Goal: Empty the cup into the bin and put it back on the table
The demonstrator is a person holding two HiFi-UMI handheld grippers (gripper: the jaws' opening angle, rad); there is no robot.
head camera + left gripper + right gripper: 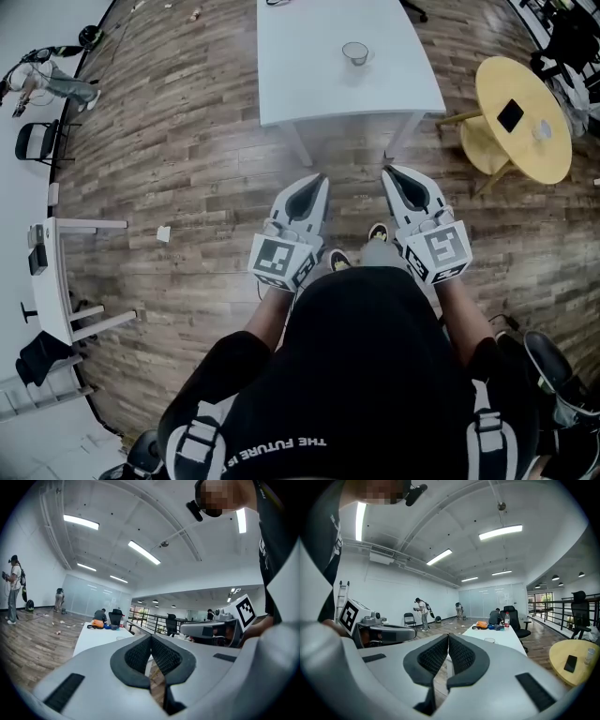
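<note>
My left gripper (pixel 315 180) and right gripper (pixel 391 172) are closed, holding nothing. The cup (pixel 355 52) stands on the desk (pixel 309 89). My shirt (pixel 366 375) reads "THE FUTURE".

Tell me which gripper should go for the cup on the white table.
Right, narrowly. The cup looks slightly nearer the right gripper than the left gripper. Both are shut and empty.

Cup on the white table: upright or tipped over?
Upright. The cup stands on the white table, round rim facing up in the head view. Contents: cannot tell.
</note>
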